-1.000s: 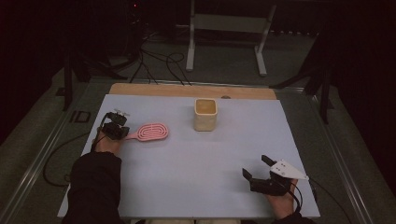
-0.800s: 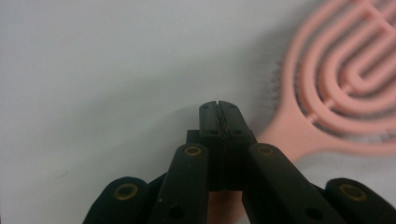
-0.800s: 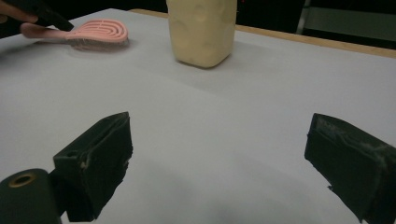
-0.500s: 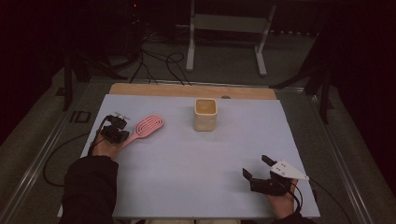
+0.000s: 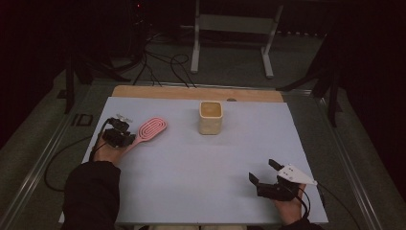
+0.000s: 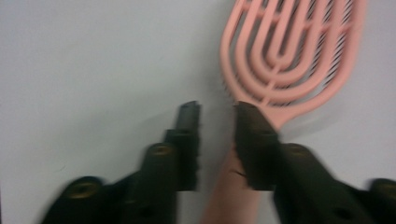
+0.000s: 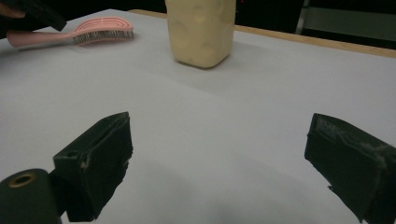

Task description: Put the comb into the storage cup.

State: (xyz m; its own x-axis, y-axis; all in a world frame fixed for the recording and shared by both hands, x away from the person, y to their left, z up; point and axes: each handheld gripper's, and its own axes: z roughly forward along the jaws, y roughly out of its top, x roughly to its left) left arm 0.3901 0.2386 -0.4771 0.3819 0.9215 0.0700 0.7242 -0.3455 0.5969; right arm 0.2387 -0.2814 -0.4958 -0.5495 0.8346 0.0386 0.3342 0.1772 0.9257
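**One brush, one cup, two grippers**

Count on your table (image 5: 191, 191): one pink hairbrush (image 5: 147, 132), one cream cup (image 5: 210, 117), two grippers. The brush lies flat at the table's 9 o'clock side, bristles down. Its long axis runs diagonally: head toward 1 o'clock, handle back toward 7 o'clock, into your left gripper (image 5: 125, 139). In the left gripper view the brush (image 6: 289, 56) has its handle passing between the jaws; they've just been opening, and a gap shows beside the handle on the left jaw's side, so nothing's clamped. The cup stands upright toward 12 o'clock, well apart from the brush, at its 3 o'clock. Your right gripper (image 5: 264, 171) sits at 5 o'clock, jaws spread wide over bare table, with the cup (image 7: 201, 30) straight ahead in its own view.
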